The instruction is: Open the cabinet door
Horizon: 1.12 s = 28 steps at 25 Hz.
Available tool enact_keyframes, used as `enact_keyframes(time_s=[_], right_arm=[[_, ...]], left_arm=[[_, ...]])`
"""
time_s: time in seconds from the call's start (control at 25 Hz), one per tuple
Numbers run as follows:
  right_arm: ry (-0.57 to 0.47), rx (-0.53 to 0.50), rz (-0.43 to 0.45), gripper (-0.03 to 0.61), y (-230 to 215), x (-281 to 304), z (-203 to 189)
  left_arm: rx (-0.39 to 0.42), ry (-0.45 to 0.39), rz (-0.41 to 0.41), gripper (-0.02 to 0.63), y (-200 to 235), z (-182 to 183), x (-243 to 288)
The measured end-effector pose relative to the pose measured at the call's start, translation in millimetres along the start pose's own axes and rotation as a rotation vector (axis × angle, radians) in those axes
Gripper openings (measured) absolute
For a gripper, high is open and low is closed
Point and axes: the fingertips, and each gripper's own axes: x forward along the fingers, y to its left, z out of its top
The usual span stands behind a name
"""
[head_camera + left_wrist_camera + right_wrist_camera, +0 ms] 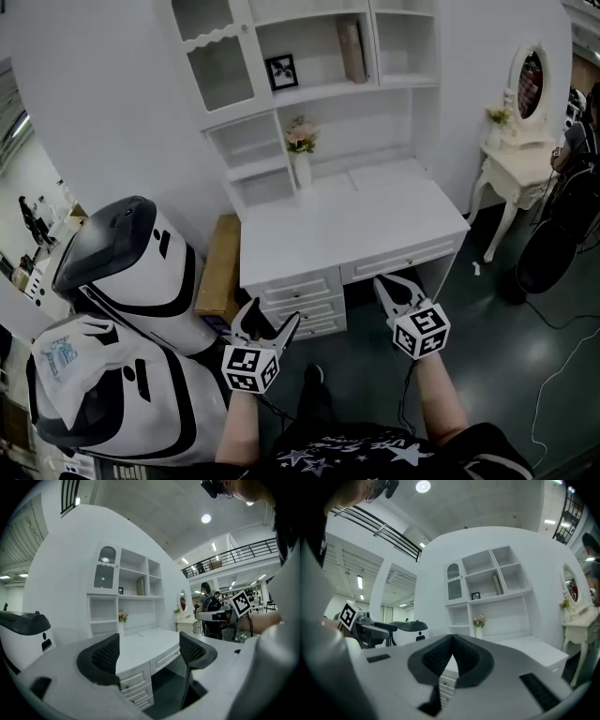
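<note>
While both tools hang low in front of the white desk [361,225], neither touches anything. I read the left tool [150,651] as spread wide: in the left gripper view its two dark ribbed pads [104,654] stand well apart, and between them I see only the desk top and its drawers [133,684] farther off. The right tool [452,644] is pressed together, its pads meeting at the tips with nothing pinched between them. In the head view the left tool sits at lower centre-left, below the drawer stack, and the right tool at lower centre-right, just under the desk's front edge. The cabinet door [219,68], a white frame with a glass pane and an arched top, is in the upper left of the hutch [403,94] that stands on the desk, at the top of the frame, well apart from both tools; it looks shut against its frame. A vase of flowers [301,150] stands below it at the back of the desk, and a large white-and-black machine [131,258] fills the left side of the frame.
</note>
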Motion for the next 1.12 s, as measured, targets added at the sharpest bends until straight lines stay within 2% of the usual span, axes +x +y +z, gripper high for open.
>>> enact_keyframes(time_s=[0.2, 0.56, 0.84, 1.12], right_arm=[[-0.011, -0.028, -0.011, 0.006, -22, 38, 10], [-0.046, -0.102, -0.045, 0.006, -80, 157, 59], [-0.096, -0.171, -0.050, 0.006, -102, 268, 124], [-0.169, -0.241, -0.035, 0.006, -110, 361, 190]], left_arm=[[0.066, -0.043, -0.041, 0.403, 31, 30, 40], [0.110, -0.148, -0.079, 0.403, 132, 86, 162], [0.193, -0.217, -0.124, 0.403, 205, 150, 246], [0.293, -0.315, -0.148, 0.403, 264, 212, 298]])
